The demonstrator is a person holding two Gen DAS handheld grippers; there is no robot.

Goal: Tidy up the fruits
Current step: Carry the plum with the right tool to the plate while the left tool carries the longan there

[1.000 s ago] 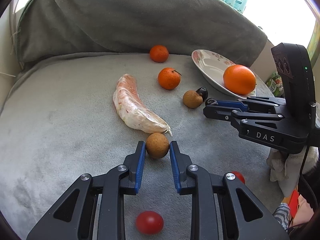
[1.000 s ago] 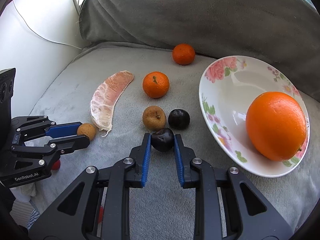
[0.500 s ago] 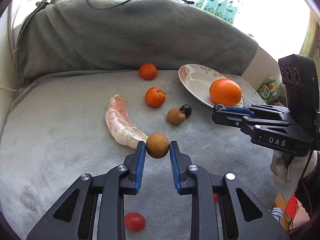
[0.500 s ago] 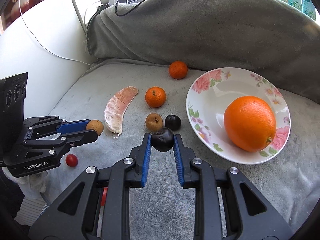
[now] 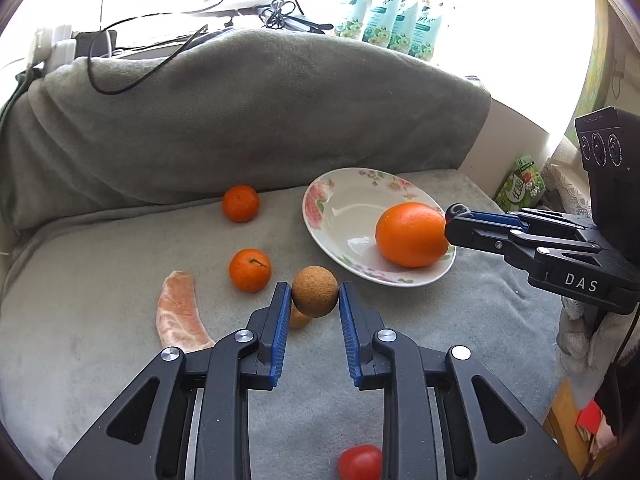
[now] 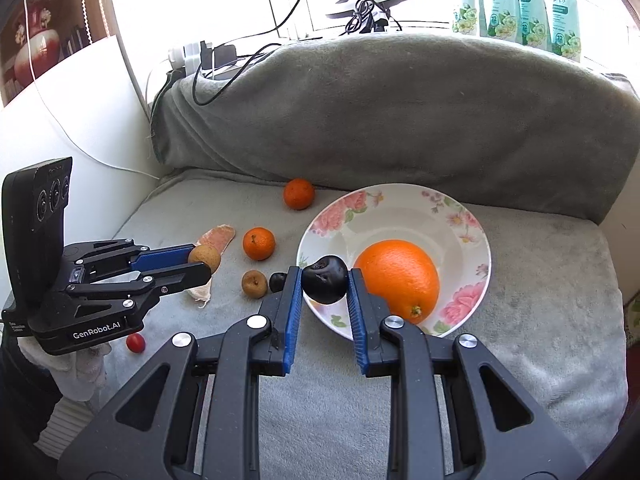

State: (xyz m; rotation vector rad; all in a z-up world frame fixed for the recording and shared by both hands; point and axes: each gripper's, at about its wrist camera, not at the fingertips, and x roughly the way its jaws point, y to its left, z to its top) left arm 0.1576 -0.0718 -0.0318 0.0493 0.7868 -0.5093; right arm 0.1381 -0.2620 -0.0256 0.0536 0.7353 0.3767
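Observation:
My left gripper (image 5: 314, 294) is shut on a brown longan (image 5: 314, 290) and holds it above the grey cushion, left of the floral plate (image 5: 340, 204). My right gripper (image 6: 324, 280) is shut on a dark plum (image 6: 325, 278) and holds it over the plate's near left rim (image 6: 320, 224). A large orange (image 6: 396, 276) lies in the plate. Two tangerines (image 5: 250, 270) (image 5: 240, 203), a pomelo segment (image 5: 178, 312), another longan (image 6: 254, 283) and a second dark plum (image 6: 277, 282) lie on the cushion.
A red cherry tomato (image 6: 135, 342) lies near the cushion's front left edge. A rolled grey blanket (image 6: 380, 120) runs along the back. Cables (image 6: 256, 60) and green packets (image 6: 516, 4) sit behind it on the sill.
Both grippers rose from the cushion with their fruit and moved toward the plate; the right one now holds the plum over the plate's rim.

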